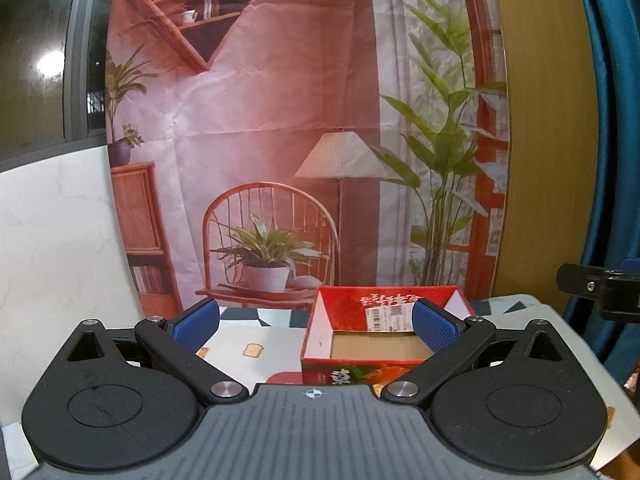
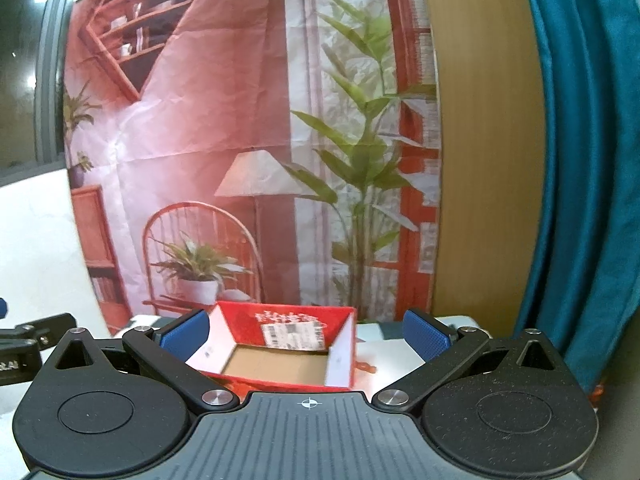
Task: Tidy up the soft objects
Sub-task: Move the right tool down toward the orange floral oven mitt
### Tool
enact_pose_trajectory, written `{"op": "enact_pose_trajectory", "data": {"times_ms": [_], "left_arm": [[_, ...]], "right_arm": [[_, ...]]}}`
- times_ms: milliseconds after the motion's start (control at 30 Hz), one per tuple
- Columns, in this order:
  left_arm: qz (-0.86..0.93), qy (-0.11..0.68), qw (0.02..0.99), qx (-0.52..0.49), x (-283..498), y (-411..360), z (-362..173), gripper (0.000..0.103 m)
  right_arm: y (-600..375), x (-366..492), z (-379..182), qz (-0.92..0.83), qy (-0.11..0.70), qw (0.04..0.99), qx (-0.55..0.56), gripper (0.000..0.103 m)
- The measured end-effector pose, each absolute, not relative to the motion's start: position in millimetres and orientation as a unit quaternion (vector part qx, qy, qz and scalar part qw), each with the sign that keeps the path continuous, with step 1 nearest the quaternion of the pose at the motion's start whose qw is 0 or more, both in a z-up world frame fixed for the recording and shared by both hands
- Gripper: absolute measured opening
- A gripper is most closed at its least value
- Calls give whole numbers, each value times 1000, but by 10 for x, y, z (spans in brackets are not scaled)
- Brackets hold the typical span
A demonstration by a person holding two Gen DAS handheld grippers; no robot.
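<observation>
Your left gripper (image 1: 316, 326) is spread wide and holds nothing; the red box (image 1: 320, 336) sits open on the table (image 1: 232, 344) just ahead, bare inside. Your right gripper (image 2: 306, 334) is equally wide and empty. No soft things show, so swinging round blind could clip the light box and shove it.
</observation>
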State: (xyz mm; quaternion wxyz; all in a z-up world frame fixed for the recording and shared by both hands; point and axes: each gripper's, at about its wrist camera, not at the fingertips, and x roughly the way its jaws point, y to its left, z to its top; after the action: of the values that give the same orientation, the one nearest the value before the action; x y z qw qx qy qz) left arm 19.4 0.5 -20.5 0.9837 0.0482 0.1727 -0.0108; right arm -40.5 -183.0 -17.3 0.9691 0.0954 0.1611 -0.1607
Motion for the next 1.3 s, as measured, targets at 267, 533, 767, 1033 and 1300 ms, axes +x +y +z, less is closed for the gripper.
{"op": "enact_pose_trajectory", "data": {"times_ms": [267, 533, 767, 1033, 1300], "left_arm": [[0, 221, 974, 43, 734, 170, -718, 103], [4, 265, 964, 39, 1145, 348, -1273, 103], [7, 305, 952, 27, 1390, 488, -1683, 103], [-9, 336, 942, 2, 1552, 578, -1918, 103], [4, 358, 934, 19, 1620, 527, -2029, 103]], "right_arm": [[-2052, -20, -719, -144, 180, 967, 113, 103], [-2149, 350, -1366, -151, 213, 959, 110, 103], [-2126, 536, -1798, -148, 252, 953, 80, 103], [-2153, 600, -2116, -138, 284, 945, 84, 103], [-2243, 584, -2312, -147, 300, 938, 91, 103]]}}
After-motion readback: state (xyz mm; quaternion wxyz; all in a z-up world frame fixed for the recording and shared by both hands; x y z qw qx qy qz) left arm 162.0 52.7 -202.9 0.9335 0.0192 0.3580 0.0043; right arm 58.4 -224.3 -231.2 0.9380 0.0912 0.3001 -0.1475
